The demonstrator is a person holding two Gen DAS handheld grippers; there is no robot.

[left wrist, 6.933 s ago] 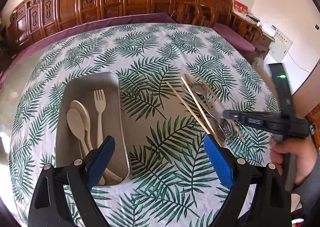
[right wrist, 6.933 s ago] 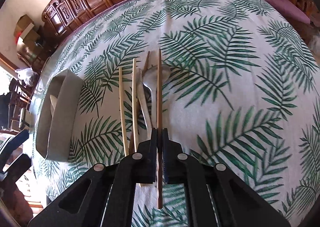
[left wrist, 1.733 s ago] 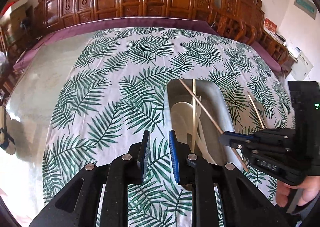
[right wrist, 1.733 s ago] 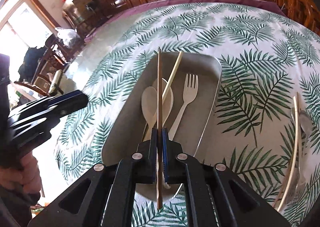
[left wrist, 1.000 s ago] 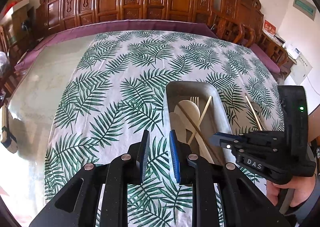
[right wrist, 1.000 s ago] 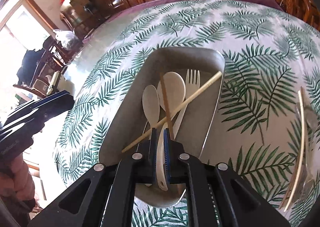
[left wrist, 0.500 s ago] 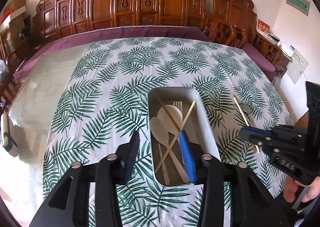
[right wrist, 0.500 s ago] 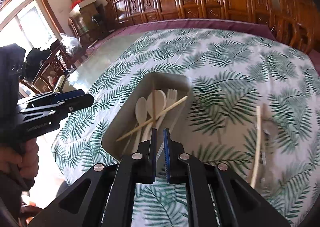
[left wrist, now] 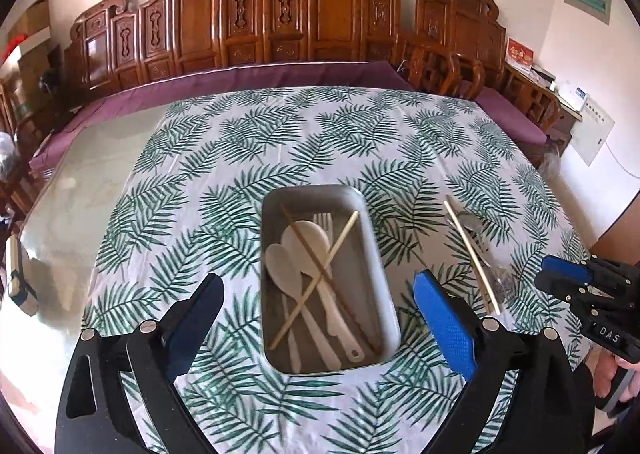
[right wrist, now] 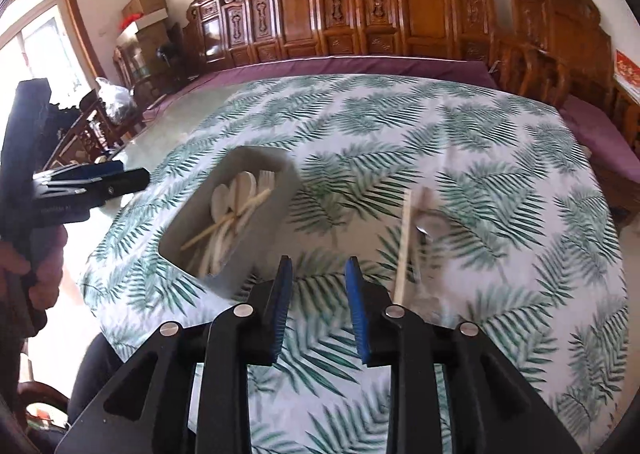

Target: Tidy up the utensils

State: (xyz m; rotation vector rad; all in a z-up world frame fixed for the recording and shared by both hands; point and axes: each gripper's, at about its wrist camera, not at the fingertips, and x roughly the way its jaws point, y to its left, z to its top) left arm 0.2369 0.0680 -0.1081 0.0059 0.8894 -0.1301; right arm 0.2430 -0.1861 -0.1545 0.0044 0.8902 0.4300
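Note:
A grey metal tray (left wrist: 376,254) sits on the palm-leaf tablecloth. It holds two cream spoons (left wrist: 304,242), a cream fork (left wrist: 323,219) and two crossed chopsticks (left wrist: 340,240). The tray also shows in the right wrist view (right wrist: 276,197). Right of it on the cloth lie a pale chopstick (left wrist: 470,254) and metal cutlery (left wrist: 472,222), also seen in the right wrist view (right wrist: 404,238). My left gripper (left wrist: 320,318) is wide open and empty, above the near end of the tray. My right gripper (right wrist: 318,294) is open and empty, between the tray and the loose utensils.
Carved wooden chairs (left wrist: 280,25) and a purple cushion (left wrist: 248,73) line the far side of the table. Bare glass tabletop (left wrist: 72,205) lies left of the cloth. A small device (left wrist: 16,274) rests at the left edge.
The right gripper released its chopstick into the tray, pulled back and opened. The left gripper opened wide and now frames the tray.

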